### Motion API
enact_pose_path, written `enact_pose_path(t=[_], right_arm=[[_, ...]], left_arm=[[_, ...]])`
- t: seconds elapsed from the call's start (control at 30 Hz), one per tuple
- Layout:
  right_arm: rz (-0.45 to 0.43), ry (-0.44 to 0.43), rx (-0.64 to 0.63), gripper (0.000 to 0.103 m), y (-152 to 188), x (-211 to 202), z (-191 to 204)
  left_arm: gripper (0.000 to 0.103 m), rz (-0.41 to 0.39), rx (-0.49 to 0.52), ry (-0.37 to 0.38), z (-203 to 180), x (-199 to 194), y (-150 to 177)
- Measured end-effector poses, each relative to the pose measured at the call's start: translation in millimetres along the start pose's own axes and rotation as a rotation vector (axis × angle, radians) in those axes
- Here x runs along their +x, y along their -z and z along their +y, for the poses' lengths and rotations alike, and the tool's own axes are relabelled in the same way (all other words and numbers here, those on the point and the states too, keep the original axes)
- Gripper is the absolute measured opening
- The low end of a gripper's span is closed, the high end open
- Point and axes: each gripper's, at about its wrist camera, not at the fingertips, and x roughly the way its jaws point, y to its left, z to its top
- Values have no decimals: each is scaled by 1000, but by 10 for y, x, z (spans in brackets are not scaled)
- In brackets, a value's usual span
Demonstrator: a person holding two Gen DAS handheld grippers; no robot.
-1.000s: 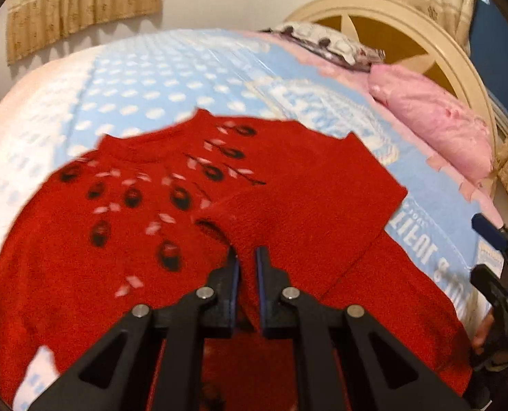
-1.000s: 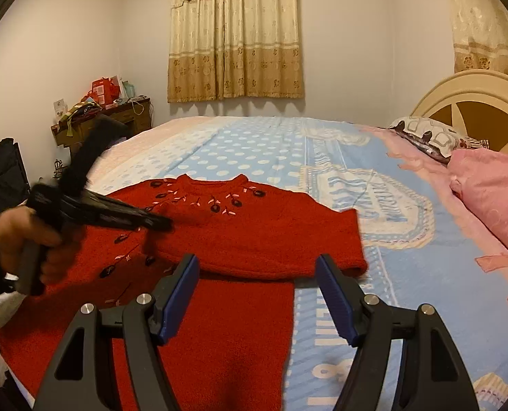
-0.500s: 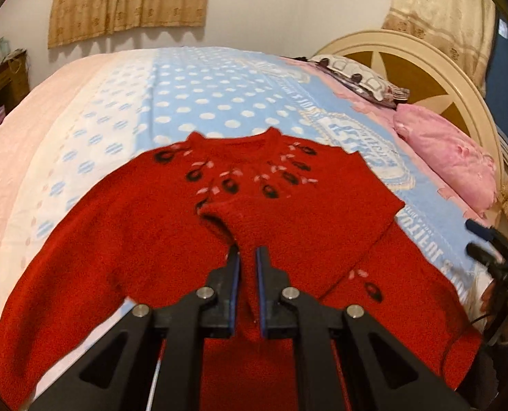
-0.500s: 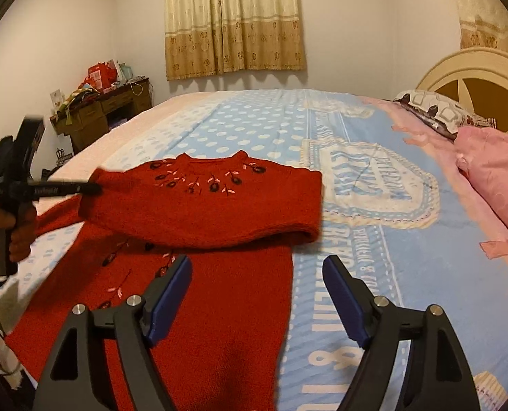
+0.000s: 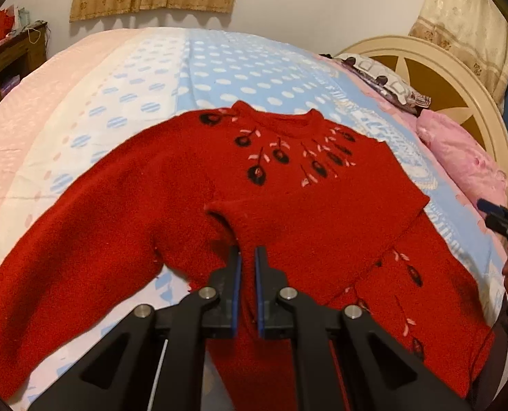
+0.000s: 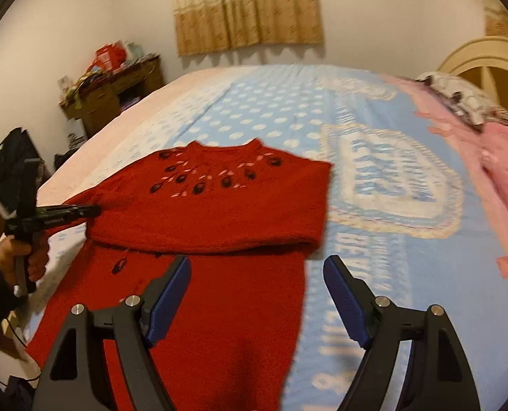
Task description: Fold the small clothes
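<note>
A red knitted sweater [image 5: 171,185] with black and pink flower stitching lies flat on the bed, neck away from me. Its right sleeve [image 5: 322,212] is folded across the chest. My left gripper [image 5: 247,255] is shut on that sleeve's cuff, and red knit shows between its pads. In the right wrist view the left gripper [image 6: 94,209] pinches the cuff at the sweater's [image 6: 219,212] left side, with a hand [image 6: 21,260] around its grip. My right gripper [image 6: 257,267] hangs open over the sweater's lower body with nothing between its blue pads.
The bed cover [image 5: 151,68] is blue with white dots and pink at its edges. A pink pillow [image 5: 459,157] and a cream headboard [image 5: 442,68] lie to the right. A cluttered wooden desk [image 6: 117,85] and a dark bag [image 6: 10,161] stand by the left wall.
The left gripper has pulled the cuff leftward, so the folded sleeve now spans the chest and the other sleeve shows. The right gripper's jaws have widened and it has shifted right.
</note>
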Motion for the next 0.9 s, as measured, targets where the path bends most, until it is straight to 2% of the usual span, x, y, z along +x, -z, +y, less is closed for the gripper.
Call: enact_pose_path(t=[0.13, 0.37, 0.63, 0.73, 0.8, 0.83, 0.87, 0.9], right_arm=[[46, -42, 37, 80, -229, 483, 14], [164, -16, 82, 80, -290, 1165, -78], [106, -43, 59, 80, -305, 956, 16], [76, -27, 79, 80, -362, 903, -41], [60, -10, 99, 80, -372, 879, -98], [56, -8, 107, 80, -368, 867, -117], [53, -8, 115, 80, -356, 857, -137], [53, -6, 120, 80, -341, 846, -155]], left_arm=[[7, -15, -23, -8, 47, 19, 9], [7, -29, -52, 9, 158, -59, 11], [4, -41, -107, 28, 325, -98, 0], [5, -26, -88, 27, 255, -53, 47], [13, -6, -110, 55, 246, -19, 70], [30, 1, -128, 64, 250, -4, 71], [52, -1, -143, 60, 260, 0, 74], [58, -21, -155, 57, 266, -13, 78]])
